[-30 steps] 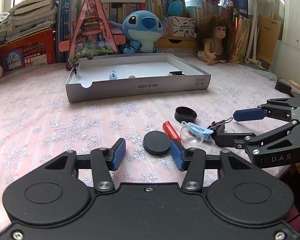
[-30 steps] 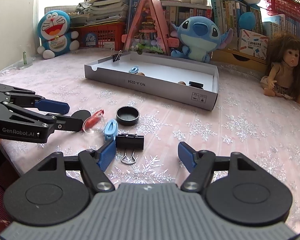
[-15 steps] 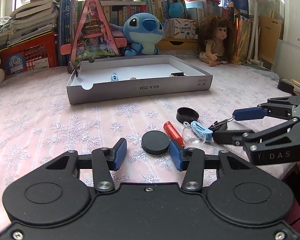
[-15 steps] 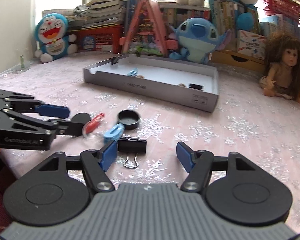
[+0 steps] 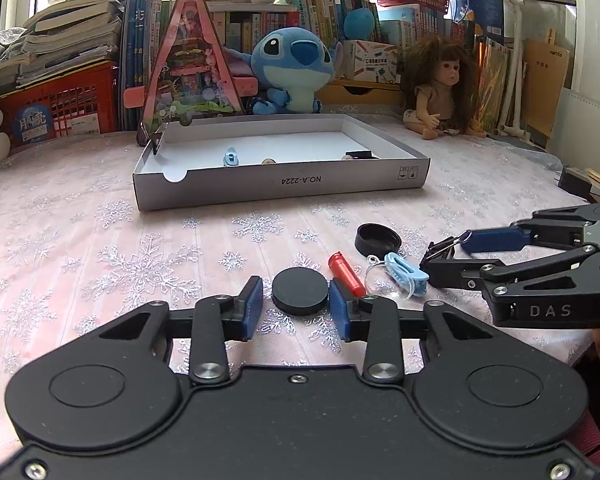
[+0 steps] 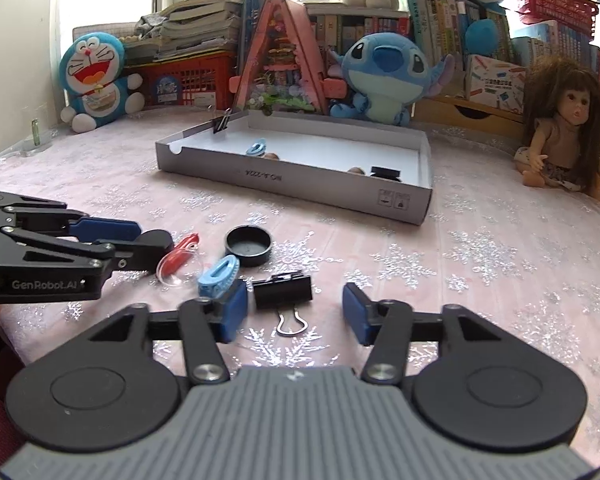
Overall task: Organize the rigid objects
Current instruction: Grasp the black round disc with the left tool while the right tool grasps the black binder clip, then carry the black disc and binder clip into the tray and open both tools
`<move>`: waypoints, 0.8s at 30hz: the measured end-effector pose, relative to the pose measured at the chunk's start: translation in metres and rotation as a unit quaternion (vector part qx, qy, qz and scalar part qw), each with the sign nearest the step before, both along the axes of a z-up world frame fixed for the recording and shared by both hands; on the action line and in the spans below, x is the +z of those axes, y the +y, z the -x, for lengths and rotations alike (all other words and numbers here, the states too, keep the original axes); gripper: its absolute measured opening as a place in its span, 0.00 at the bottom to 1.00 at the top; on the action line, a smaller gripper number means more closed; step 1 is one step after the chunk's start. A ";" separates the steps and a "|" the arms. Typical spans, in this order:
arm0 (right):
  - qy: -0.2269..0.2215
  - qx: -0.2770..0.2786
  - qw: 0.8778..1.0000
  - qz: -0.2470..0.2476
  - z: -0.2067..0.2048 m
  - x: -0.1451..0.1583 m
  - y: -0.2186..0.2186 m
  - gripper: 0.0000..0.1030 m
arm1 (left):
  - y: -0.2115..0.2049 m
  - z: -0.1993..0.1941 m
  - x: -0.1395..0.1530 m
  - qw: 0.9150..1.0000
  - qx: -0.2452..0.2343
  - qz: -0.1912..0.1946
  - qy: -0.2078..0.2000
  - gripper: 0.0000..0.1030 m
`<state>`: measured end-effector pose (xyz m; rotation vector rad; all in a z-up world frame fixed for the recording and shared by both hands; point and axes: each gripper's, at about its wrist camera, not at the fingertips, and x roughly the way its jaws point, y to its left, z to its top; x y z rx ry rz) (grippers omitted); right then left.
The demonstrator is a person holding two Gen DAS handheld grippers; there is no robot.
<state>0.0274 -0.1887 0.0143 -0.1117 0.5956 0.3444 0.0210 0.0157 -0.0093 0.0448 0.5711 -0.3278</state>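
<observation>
The left tongs (image 5: 296, 308) are held spread and low over the desk (image 5: 100, 248), a flat black disc (image 5: 299, 291) framed squarely between the blue pads with a sliver of gap on each side; nothing is pinched yet. That straddle looks set up for a squeeze across the disc's width.

The right tongs (image 6: 296, 312) are spread too, and wider. A black binder clip (image 6: 283, 290) is sat between them, close against the left pad, its wire loop pointed back toward the camera, with plenty of room left to the right pad.

Both are being worked in the small clutter near the desk's near edge: a red tube (image 5: 346, 272), a clear dome (image 5: 380, 280), a blue peg (image 5: 406, 274) and an open black cap (image 5: 377, 237) are packed tightly between the two sets of tongs, so sideways room is scarce there.

The grey box (image 5: 280, 186) is set toward the far side, with a few small pieces already inside. Bare cloth is left open between clutter and box, so a clear lane is offered for carrying across its low front wall.
</observation>
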 end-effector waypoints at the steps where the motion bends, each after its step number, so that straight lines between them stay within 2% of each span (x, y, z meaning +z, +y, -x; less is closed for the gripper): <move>1: 0.001 0.002 1.000 -0.001 0.000 0.000 0.001 0.43 | 0.000 0.000 0.000 1.000 0.000 0.000 0.000 0.28; 2: 0.001 0.006 1.000 -0.002 0.001 0.000 0.002 0.37 | -0.001 -0.001 0.001 1.000 0.002 -0.002 0.002 0.28; 3: -0.001 0.007 1.000 -0.001 0.001 0.001 0.003 0.36 | -0.002 -0.001 0.001 1.000 0.002 -0.004 0.003 0.28; 13: -0.016 -0.005 1.000 -0.007 -0.007 0.012 0.000 0.36 | 0.003 -0.014 0.017 1.000 0.019 0.011 -0.001 0.28; 20: -0.016 -0.022 0.999 -0.024 -0.026 0.022 -0.007 0.36 | 0.012 -0.038 0.032 0.999 0.042 0.030 -0.002 0.28; 24: -0.011 -0.032 0.999 -0.038 -0.042 0.029 -0.012 0.36 | 0.017 -0.055 0.045 0.998 0.053 0.036 -0.017 0.28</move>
